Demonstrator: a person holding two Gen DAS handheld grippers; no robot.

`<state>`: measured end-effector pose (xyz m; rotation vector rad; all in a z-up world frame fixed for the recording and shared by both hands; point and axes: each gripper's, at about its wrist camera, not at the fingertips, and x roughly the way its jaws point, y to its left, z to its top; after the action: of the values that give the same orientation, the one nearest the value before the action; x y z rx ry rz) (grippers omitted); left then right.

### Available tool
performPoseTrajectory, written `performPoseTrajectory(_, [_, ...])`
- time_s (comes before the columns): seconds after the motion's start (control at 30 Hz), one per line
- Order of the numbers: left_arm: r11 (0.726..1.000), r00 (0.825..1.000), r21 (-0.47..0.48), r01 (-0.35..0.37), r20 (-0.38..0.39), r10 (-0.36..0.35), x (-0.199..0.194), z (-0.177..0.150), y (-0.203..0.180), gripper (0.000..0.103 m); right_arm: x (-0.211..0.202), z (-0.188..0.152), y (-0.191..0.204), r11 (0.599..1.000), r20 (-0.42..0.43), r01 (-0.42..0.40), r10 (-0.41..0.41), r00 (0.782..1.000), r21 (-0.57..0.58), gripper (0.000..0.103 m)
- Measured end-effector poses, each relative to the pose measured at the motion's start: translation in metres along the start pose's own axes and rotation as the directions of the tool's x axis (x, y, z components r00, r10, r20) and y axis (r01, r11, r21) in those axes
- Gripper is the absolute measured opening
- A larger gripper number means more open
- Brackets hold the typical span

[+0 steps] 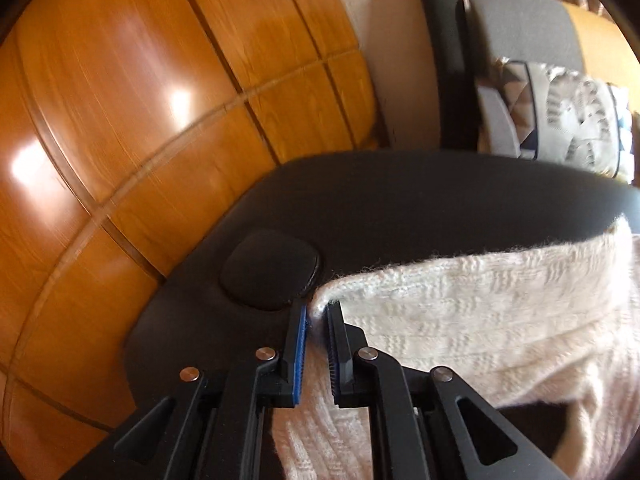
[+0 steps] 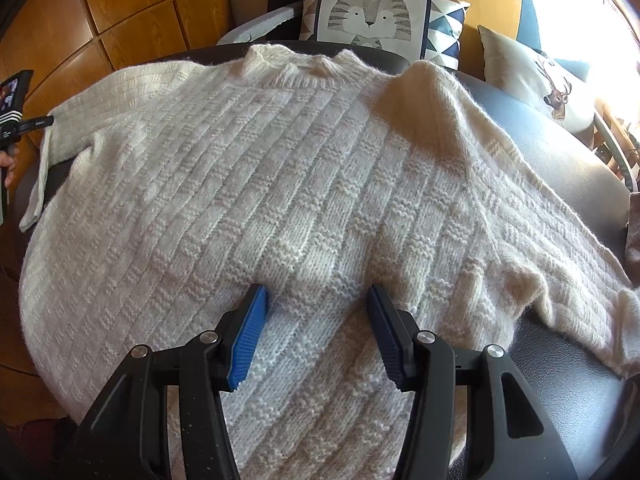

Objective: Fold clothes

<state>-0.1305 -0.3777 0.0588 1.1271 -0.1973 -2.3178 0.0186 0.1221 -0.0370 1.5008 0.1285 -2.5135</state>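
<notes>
Cream knitted sweater (image 2: 304,184) lies spread front-up on a dark padded surface (image 2: 560,152), collar at the far edge, hem toward the near side. Basket-weave texture across the body. The sleeve on the right of the right wrist view runs out along the dark surface toward the right edge, with a raised fold at the shoulder. The sleeve on the left reaches the far-left edge of the surface.

Left gripper (image 1: 318,310): blue-padded fingers (image 1: 300,344) pressed nearly together, pinching a folded edge of the sweater (image 1: 460,312); knit fills the narrow gap between the pads. In its own view the held sleeve stretches away to the right over the dark surface (image 1: 400,208), beside a round raised button (image 1: 270,270) in the padding. Seen from the right wrist view, the left gripper (image 2: 38,123) sits at the far-left tip of the sleeve, with a hand (image 2: 8,164) behind it.

Right gripper (image 2: 318,296): fingers spread apart, poised over the lower middle of the sweater body. Nothing pinched; whether the tips touch the knit, cannot tell.

Surroundings: wooden panelled floor (image 1: 120,120) to the left; a tiger-print cushion (image 2: 376,16) beyond the collar; a deer-print cushion (image 2: 548,84) to the far right.
</notes>
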Motion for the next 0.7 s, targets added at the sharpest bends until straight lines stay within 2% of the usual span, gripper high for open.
performPoseTrajectory(0.07, [0.999,0.999,0.039,-0.016,-0.037,0.018,0.023,0.003,-0.002,0.012,0.000,0.000,-0.001,1.000,-0.001,-0.004,0.004,1.000,0.001,0.054])
performPoseTrajectory(0.17, [0.986,0.997,0.165,-0.015,-0.067,0.027,0.041,-0.001,-0.012,0.014,0.001,0.002,-0.003,1.000,-0.004,-0.015,0.015,1.000,0.003,0.054])
performPoseTrajectory(0.27, [0.968,0.993,0.250,0.024,-0.119,0.007,0.055,0.001,-0.012,0.020,0.001,0.003,-0.003,1.000,-0.010,-0.020,0.020,1.000,0.003,0.055])
performPoseTrajectory(0.33, [0.970,0.979,0.209,0.127,-0.184,-0.089,0.061,0.005,0.001,0.020,0.002,0.004,-0.003,1.000,-0.013,-0.022,0.022,1.000,0.005,0.054])
performPoseTrajectory(0.4, [0.969,0.956,0.111,0.219,-0.221,-0.190,0.058,0.011,0.024,0.020,0.002,0.003,-0.003,1.000,-0.010,-0.022,0.022,1.000,0.014,0.054])
performPoseTrajectory(0.6, [0.955,0.950,0.044,0.294,-0.122,-0.287,0.006,0.001,0.064,0.025,0.002,0.001,-0.001,1.000,0.014,-0.025,0.025,1.000,0.012,0.056])
performPoseTrajectory(0.7, [0.963,0.967,0.109,0.247,-0.092,-0.238,-0.015,-0.017,0.069,0.025,0.001,-0.002,-0.001,0.999,0.030,-0.028,0.027,0.999,0.019,0.056])
